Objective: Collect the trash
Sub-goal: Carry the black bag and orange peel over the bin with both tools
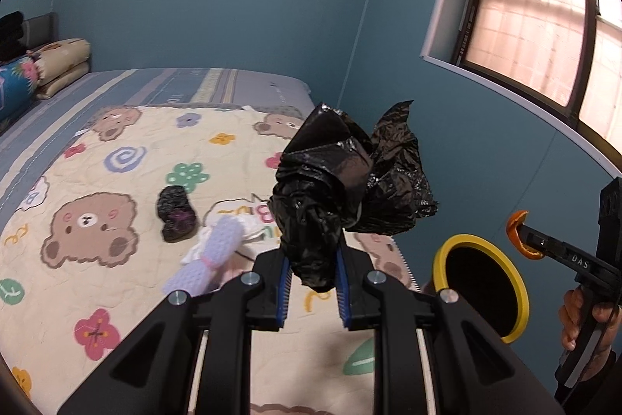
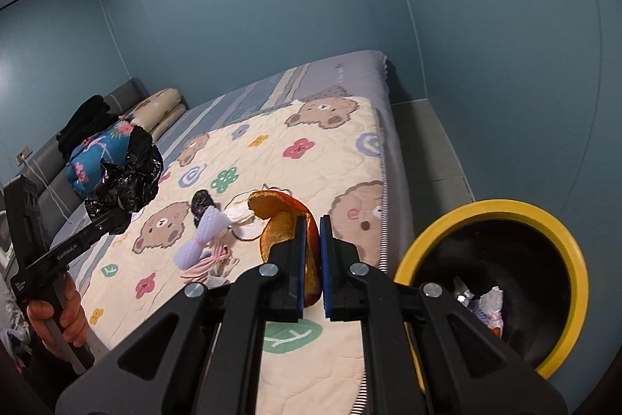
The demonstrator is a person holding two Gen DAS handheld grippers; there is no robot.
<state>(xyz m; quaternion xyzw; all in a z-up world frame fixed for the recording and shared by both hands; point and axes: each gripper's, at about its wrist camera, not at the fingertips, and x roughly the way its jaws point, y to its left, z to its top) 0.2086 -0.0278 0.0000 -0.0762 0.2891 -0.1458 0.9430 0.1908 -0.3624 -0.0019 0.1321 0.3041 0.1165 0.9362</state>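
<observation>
My left gripper [image 1: 315, 251] is shut on a crumpled black plastic bag [image 1: 350, 177], held above the bed's corner. The same black bag [image 2: 128, 177] shows at the left of the right wrist view. My right gripper [image 2: 311, 224] is shut on a curled orange peel [image 2: 282, 220]; that peel [image 1: 519, 234] also appears at the right of the left wrist view, just above the bin. The black bin with a yellow rim [image 1: 517, 282] [image 2: 571, 251] stands on the floor beside the bed, with paper scraps inside. On the quilt lie a small black bag [image 1: 175, 209], a white foam net sleeve [image 1: 212, 257] and pale tissue.
The bear-patterned quilt [image 1: 116, 259] covers the bed, which stands against the blue wall. Folded bedding and pillows [image 1: 64, 65] are stacked at the headboard. A window [image 1: 544, 26] is at the upper right. A person's hand [image 2: 54, 317] holds each gripper handle.
</observation>
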